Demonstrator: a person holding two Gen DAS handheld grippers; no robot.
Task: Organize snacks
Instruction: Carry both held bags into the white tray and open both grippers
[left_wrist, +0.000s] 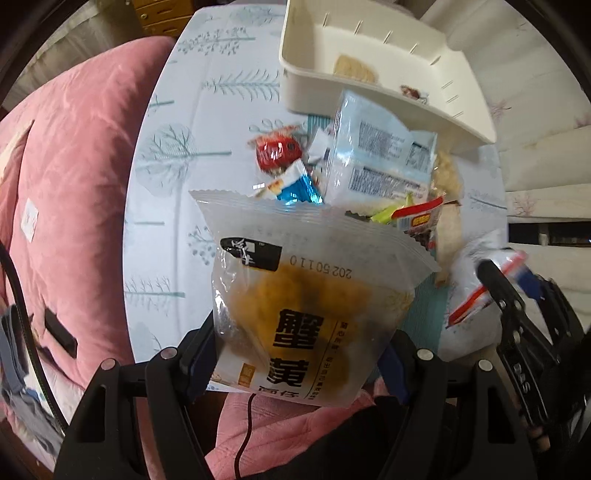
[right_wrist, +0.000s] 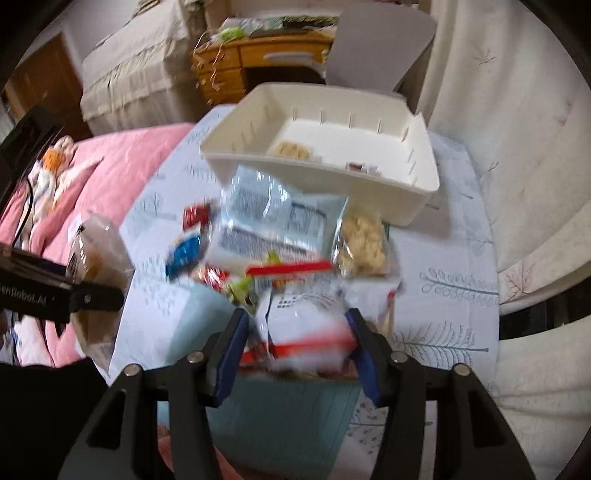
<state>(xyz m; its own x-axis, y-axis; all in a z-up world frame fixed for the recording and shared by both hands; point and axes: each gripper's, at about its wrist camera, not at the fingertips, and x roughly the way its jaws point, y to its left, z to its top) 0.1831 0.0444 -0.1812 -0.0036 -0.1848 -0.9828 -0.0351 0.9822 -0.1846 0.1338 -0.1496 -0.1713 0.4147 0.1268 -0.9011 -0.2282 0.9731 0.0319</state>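
Observation:
My left gripper (left_wrist: 295, 365) is shut on a clear snack bag with a yellow cake and black Chinese print (left_wrist: 306, 295), held above the table. It also shows in the right wrist view (right_wrist: 96, 251). My right gripper (right_wrist: 295, 343) is shut on a white packet with red stripes (right_wrist: 306, 332), seen also in the left wrist view (left_wrist: 476, 295). A pile of snacks lies ahead: a pale blue bag (right_wrist: 273, 225), a red candy (left_wrist: 275, 151), a blue wrapper (right_wrist: 184, 254), a clear bag of puffs (right_wrist: 364, 243). The cream bin (right_wrist: 369, 195) behind holds two small snacks.
A round table with a tree-print cloth (right_wrist: 443, 258) carries everything. A pink quilt (left_wrist: 74, 184) lies to the left. A wooden desk (right_wrist: 236, 70) and a grey chair (right_wrist: 380, 44) stand beyond the bin. A white covered sofa (right_wrist: 517, 147) is at the right.

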